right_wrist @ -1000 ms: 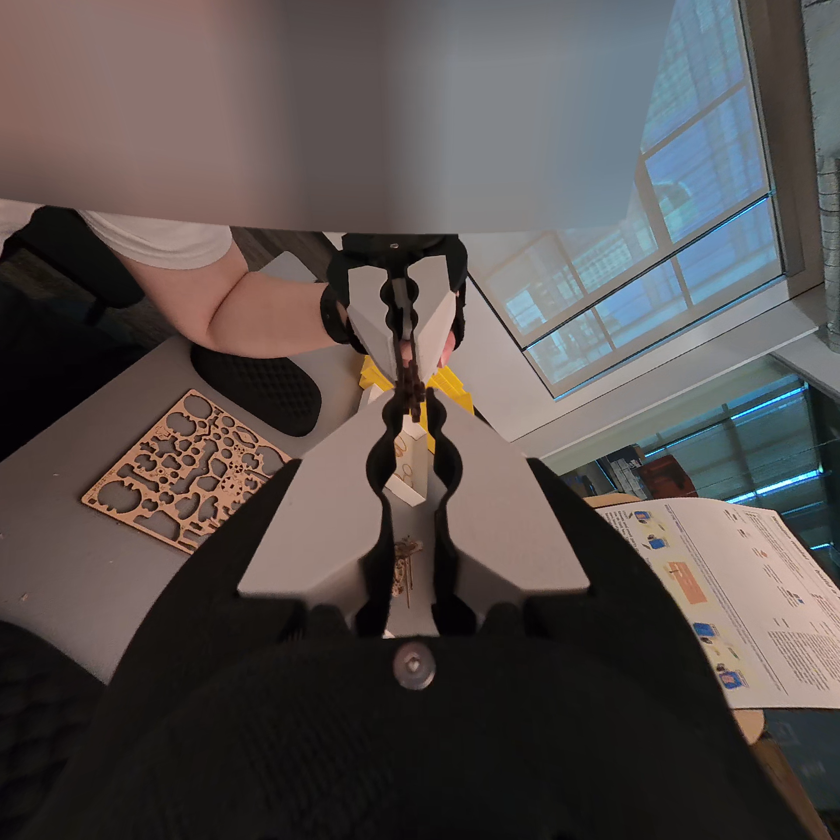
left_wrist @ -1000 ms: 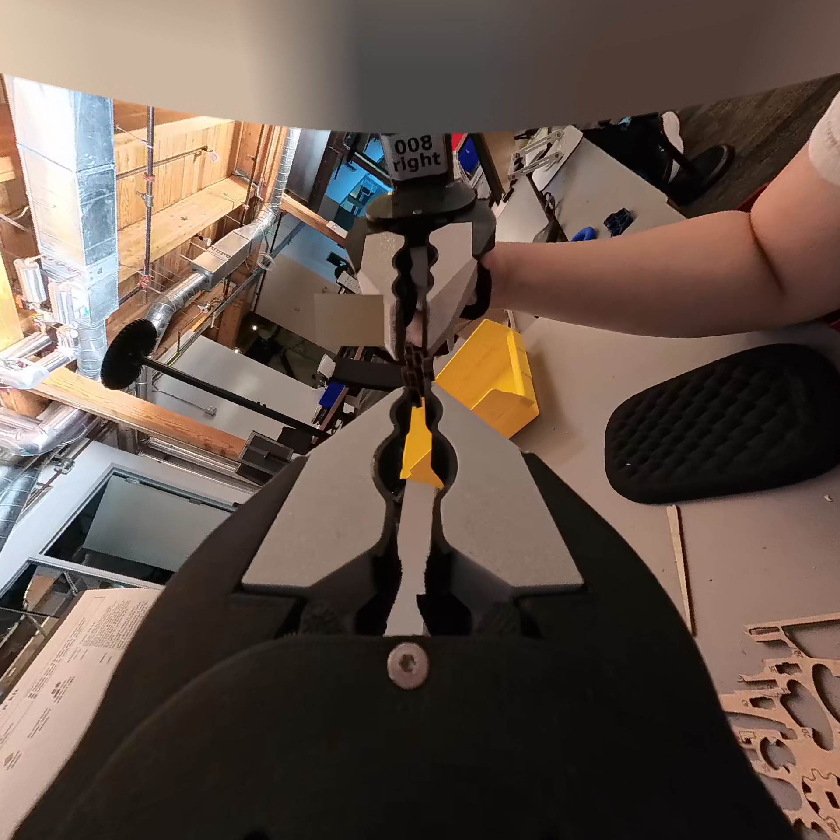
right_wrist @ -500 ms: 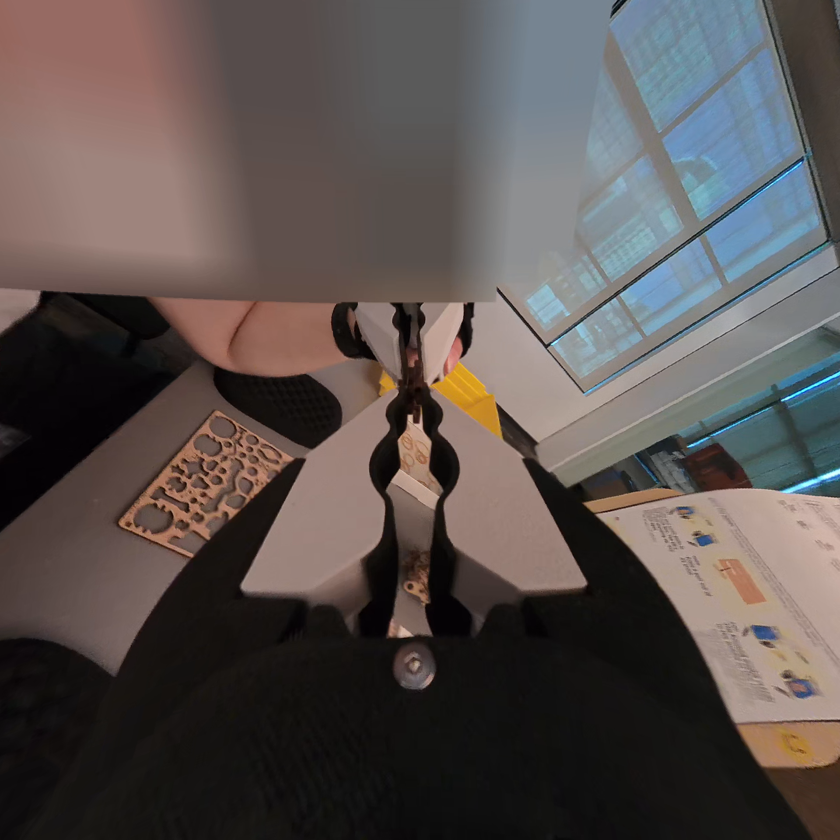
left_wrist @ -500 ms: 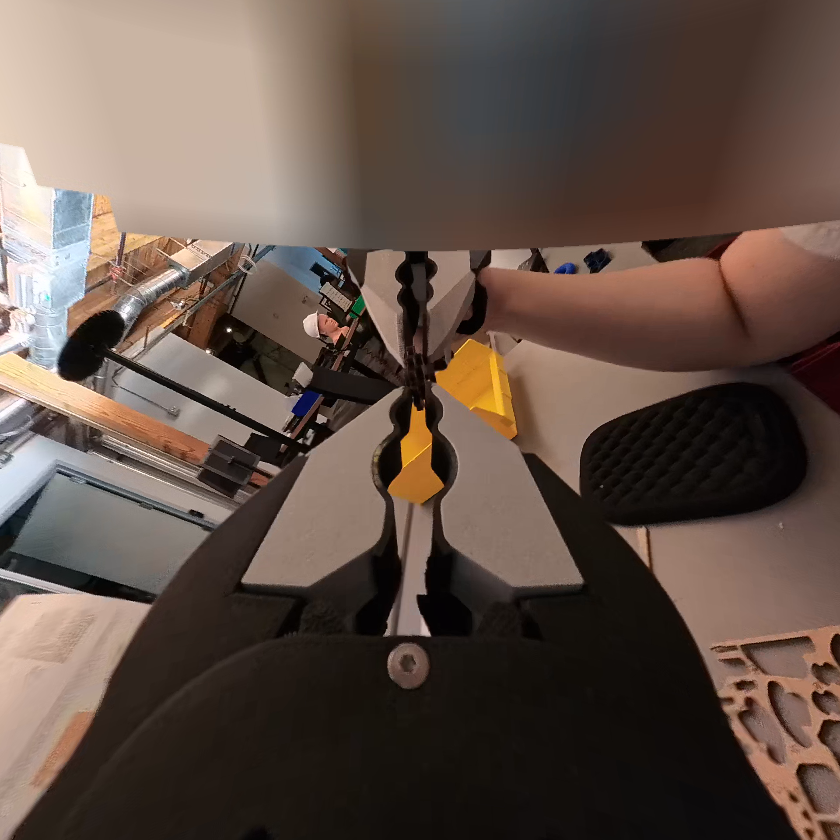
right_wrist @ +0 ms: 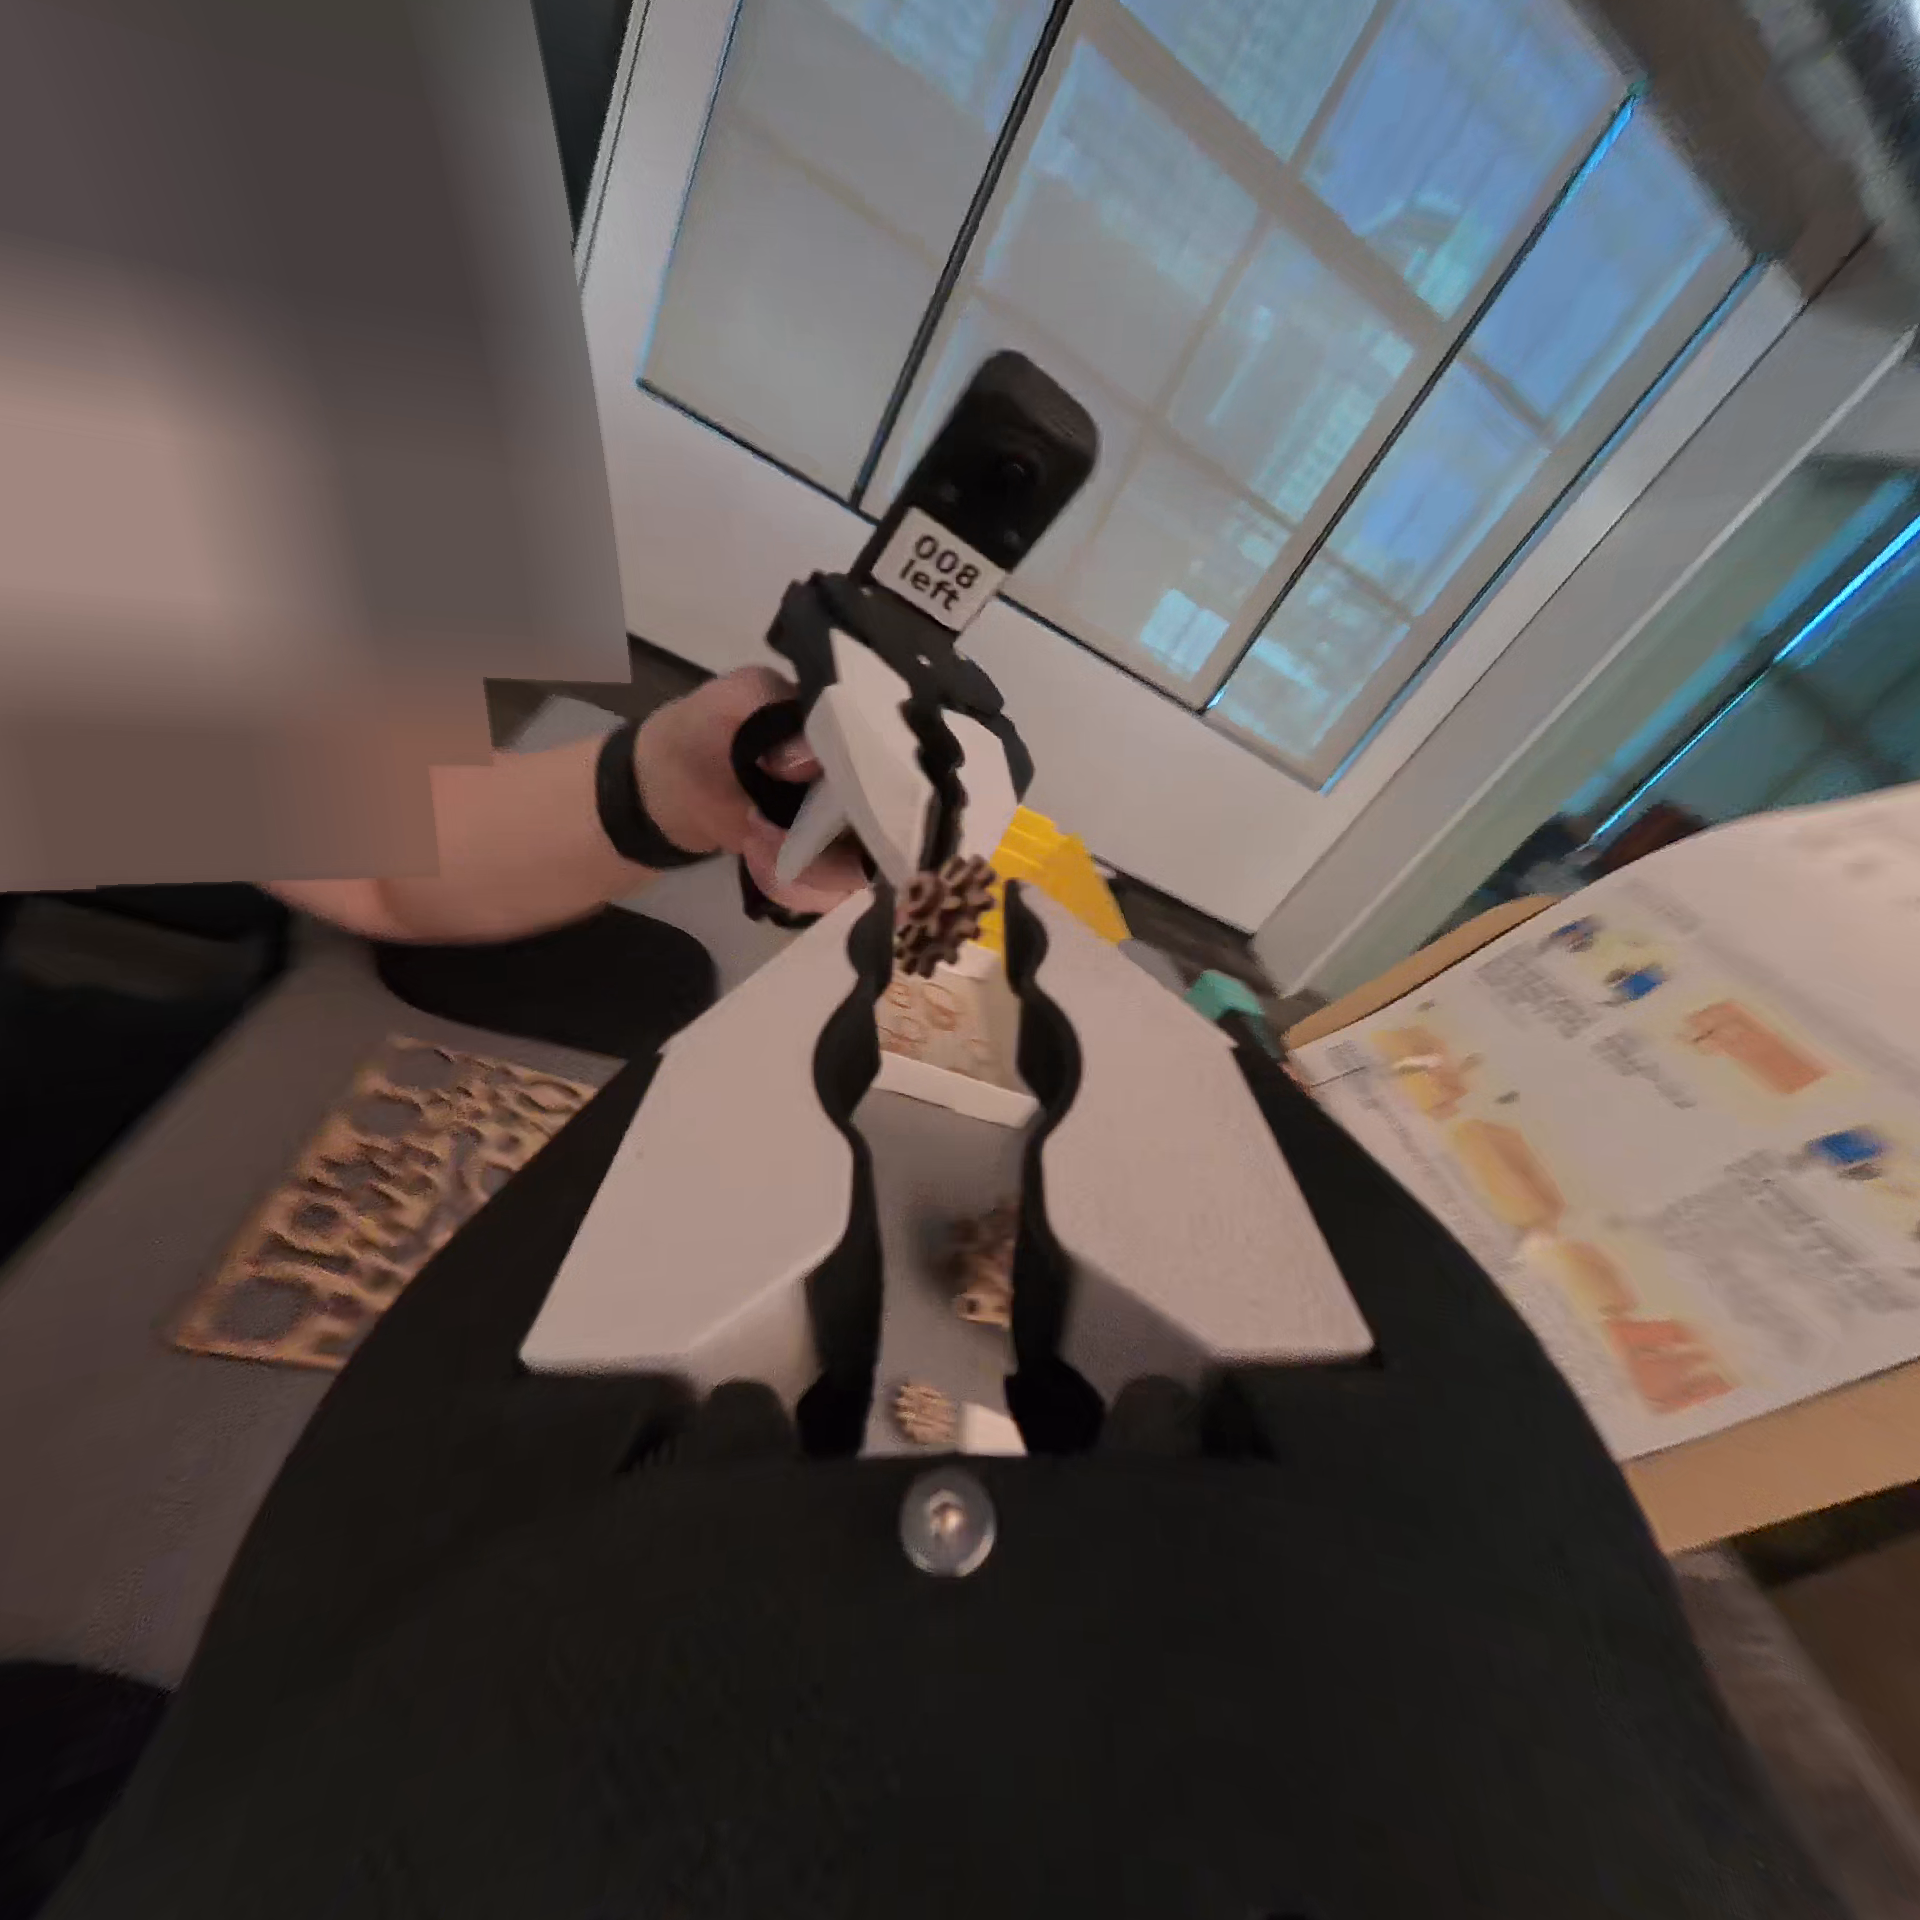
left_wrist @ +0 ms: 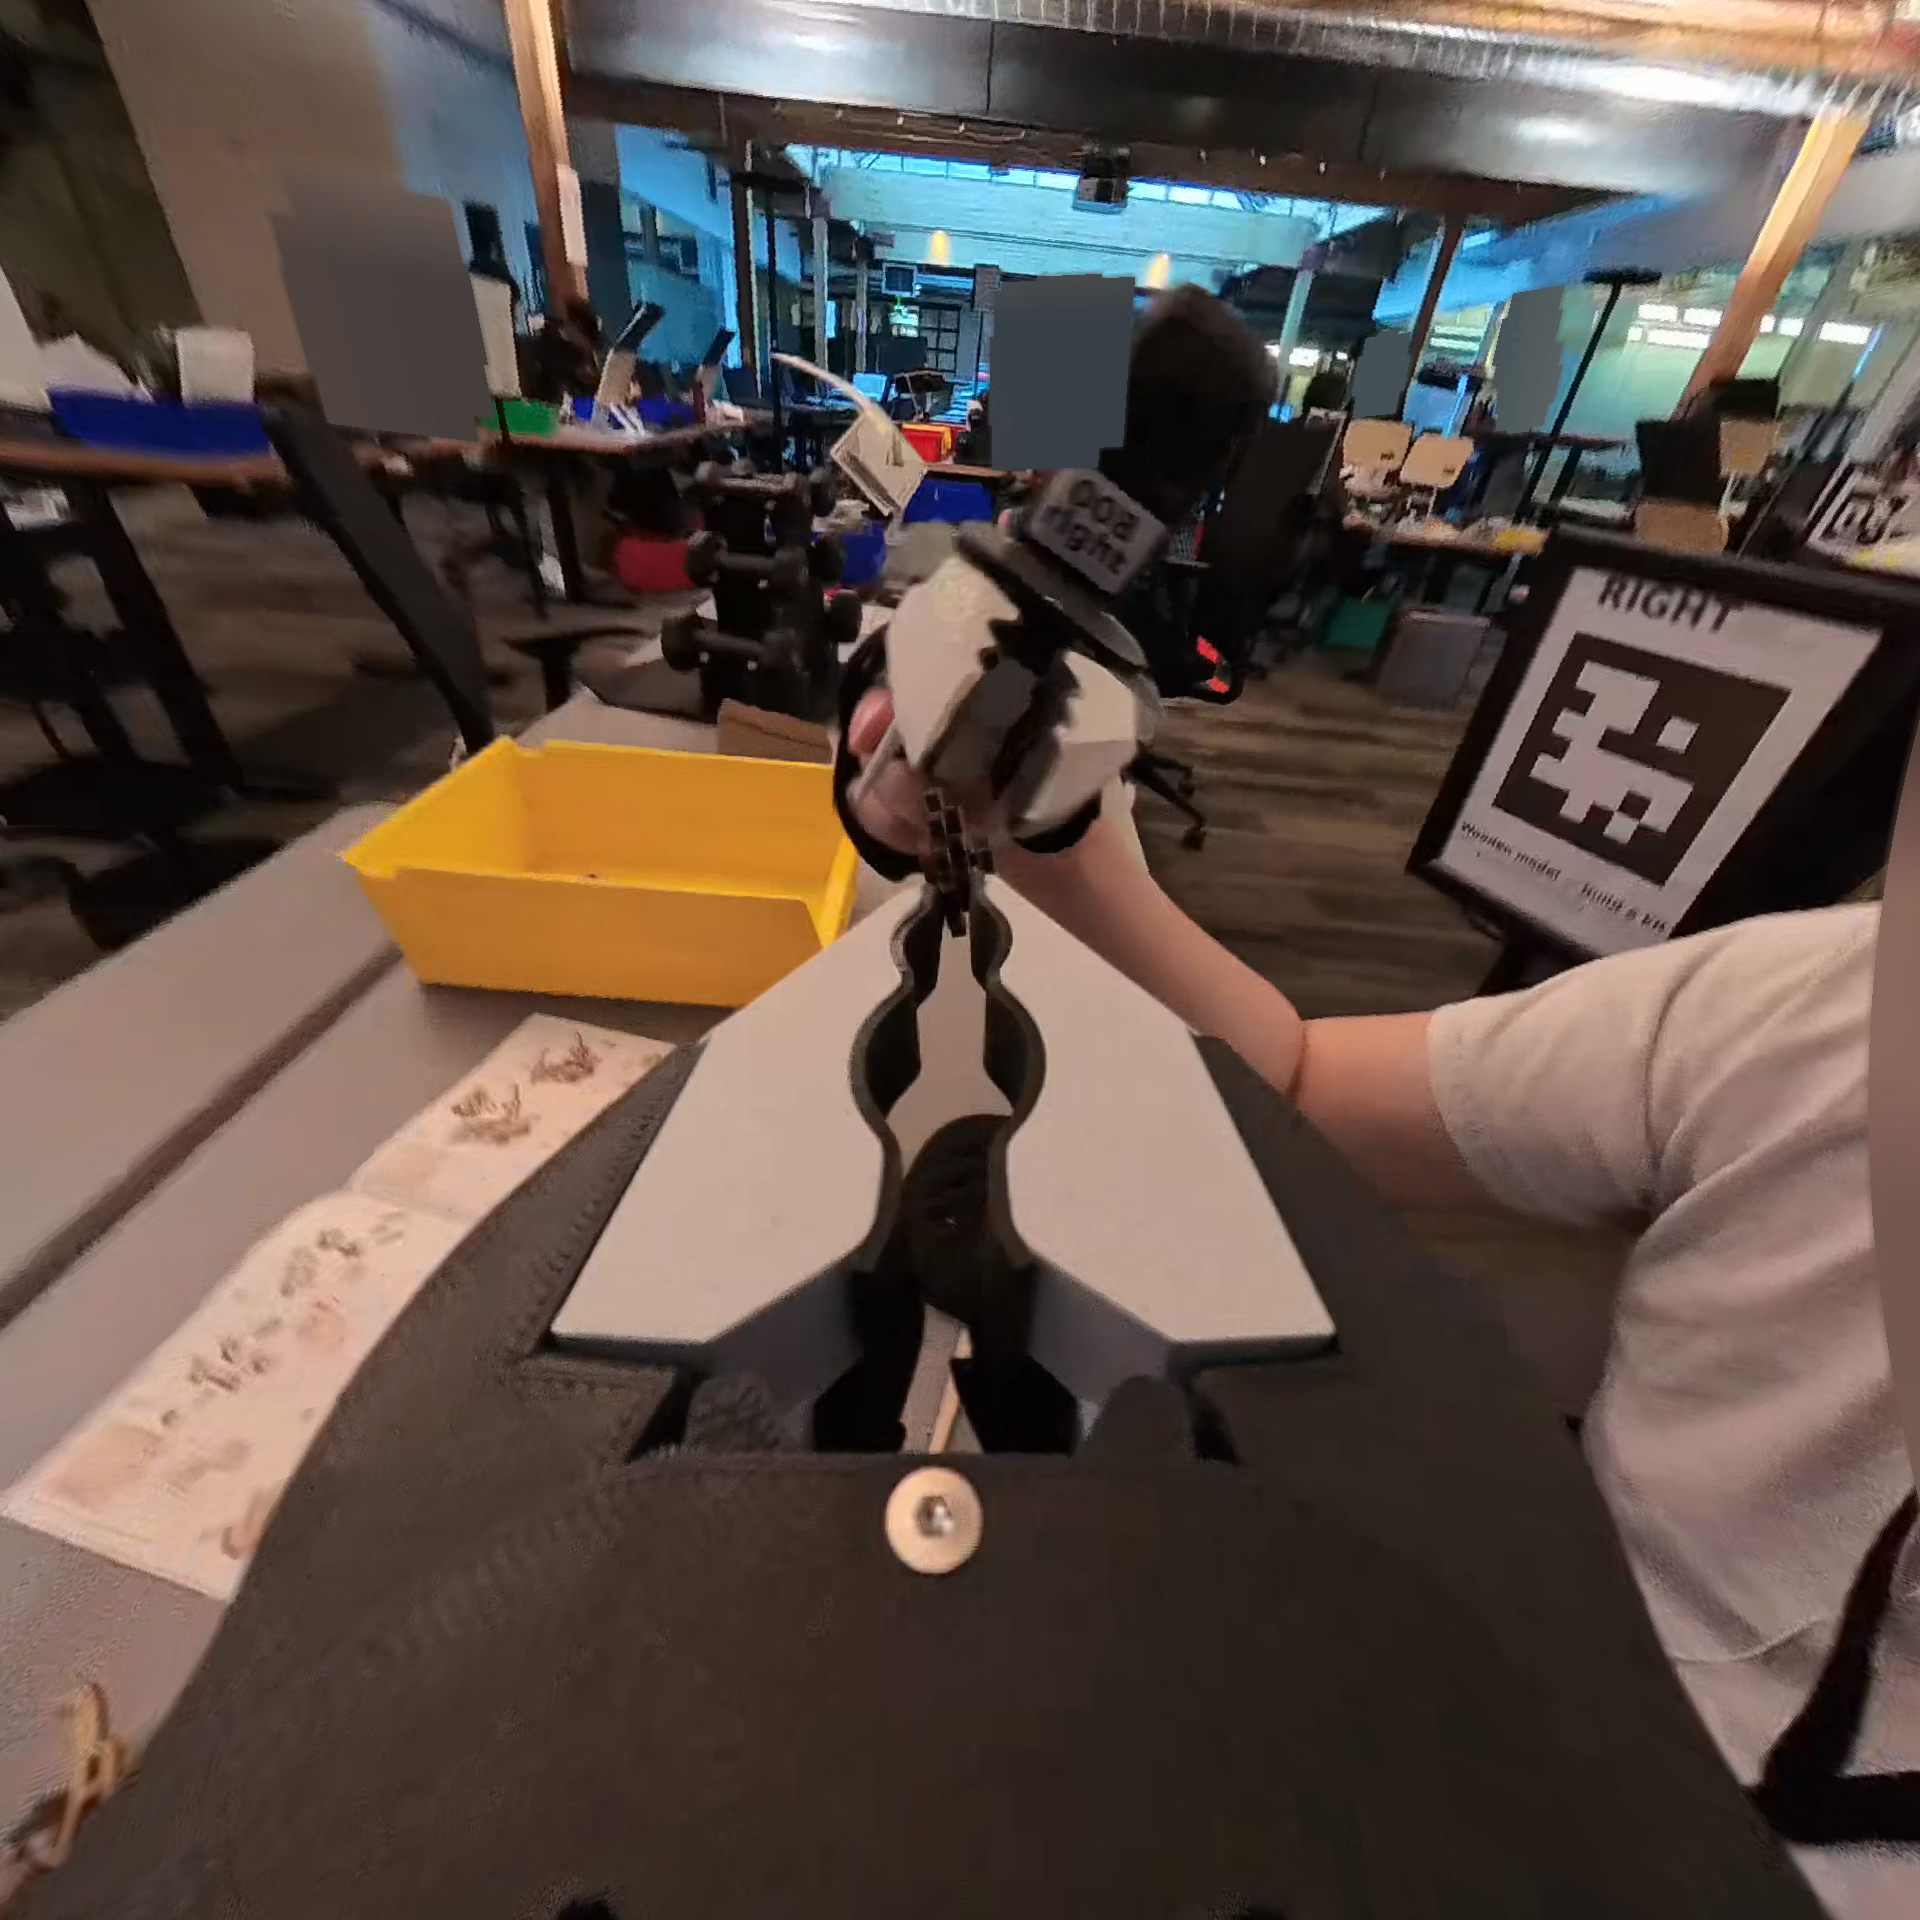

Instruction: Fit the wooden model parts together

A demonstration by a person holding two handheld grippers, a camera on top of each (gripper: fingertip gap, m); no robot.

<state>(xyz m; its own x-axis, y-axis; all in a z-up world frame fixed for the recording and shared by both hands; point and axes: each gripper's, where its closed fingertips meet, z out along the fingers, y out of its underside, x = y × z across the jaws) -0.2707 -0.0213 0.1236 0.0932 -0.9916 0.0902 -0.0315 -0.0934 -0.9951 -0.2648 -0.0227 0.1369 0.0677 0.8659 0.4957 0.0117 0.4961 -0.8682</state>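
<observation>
- Left gripper point(left_wrist: 951, 920) is up off the table point(left_wrist: 187, 1049), jaws pressed nearly together, pinching a small dark wooden gear point(right_wrist: 940, 914) right at the tips.
- In the left wrist view the gear is edge-on, a thin dark strip rising from those tips towards the other gripper.
- Right gripper point(right_wrist: 948, 925) faces it head-on, jaws spread a little, and the gear sits face-on between its tips.
- I can't tell whether the right fingers actually touch the gear's teeth; a sliver of gap seems to show on either side.
- The two grippers meet tip to tip in mid-air, each gripped by one of the person's hands.
- Down on the table: a yellow bin point(left_wrist: 613, 862) beyond the grippers, open side up.
- A wooden sheet point(right_wrist: 343, 1195) full of cut-outs lies flat, left in the right wrist view, next to a black pad point(right_wrist: 540, 987).
- A few loose wooden parts point(right_wrist: 982, 1257) lie on the table under the right gripper, blurred.
- An instruction sheet point(right_wrist: 1610, 1143) is spread out, right in that same view, also blurred.
- A framed black-and-white marker sign point(left_wrist: 1652, 748) stands past the table's edge, on the right in the left wrist view.
</observation>
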